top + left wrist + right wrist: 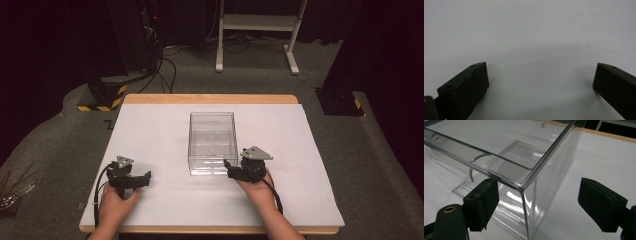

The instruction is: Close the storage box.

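Note:
A clear plastic box with no lid stands upright at the middle of the white table, and nothing shows inside it. My right gripper is at the box's near right corner, held by a hand. In the right gripper view, that gripper is open and the box's corner stands between the spread jaws. The left jaw is in front of the near wall and the right jaw is clear of the side wall. My left gripper rests low over the table's near left. Its open jaws have bare table between them.
A wooden strip edges the table's far side. On the floor beyond are a black rack with cables, a white frame's legs and yellow-black striped bases. Thin tools lie at the far left.

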